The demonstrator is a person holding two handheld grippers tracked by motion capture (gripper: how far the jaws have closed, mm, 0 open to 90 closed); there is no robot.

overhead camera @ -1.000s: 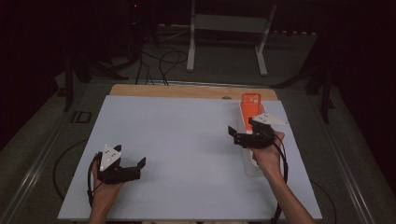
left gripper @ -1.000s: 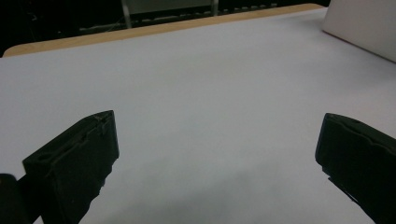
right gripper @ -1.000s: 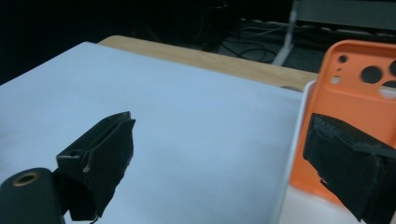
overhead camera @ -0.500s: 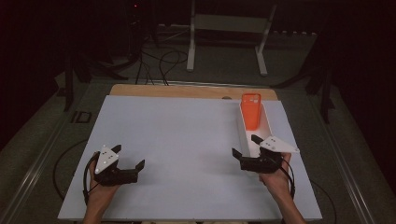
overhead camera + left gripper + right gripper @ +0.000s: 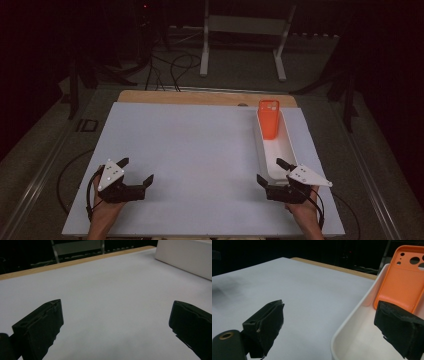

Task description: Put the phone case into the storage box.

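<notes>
I had both grippers low at the near edge — left gripper (image 5: 134, 172) and right gripper (image 5: 271, 172), jaws spread, holding nothing. The orange phone case (image 5: 269, 119) leaned in the far end of the white tray (image 5: 286, 150) — right side of the table (image 5: 200, 150).

From my right gripper view the orange phone case (image 5: 404, 287) runs off the top and right edges, its foot hidden behind a jaw; the white tray (image 5: 352, 322) is cut at the bottom; my left gripper view crops that tray (image 5: 185, 257) top-right
</notes>
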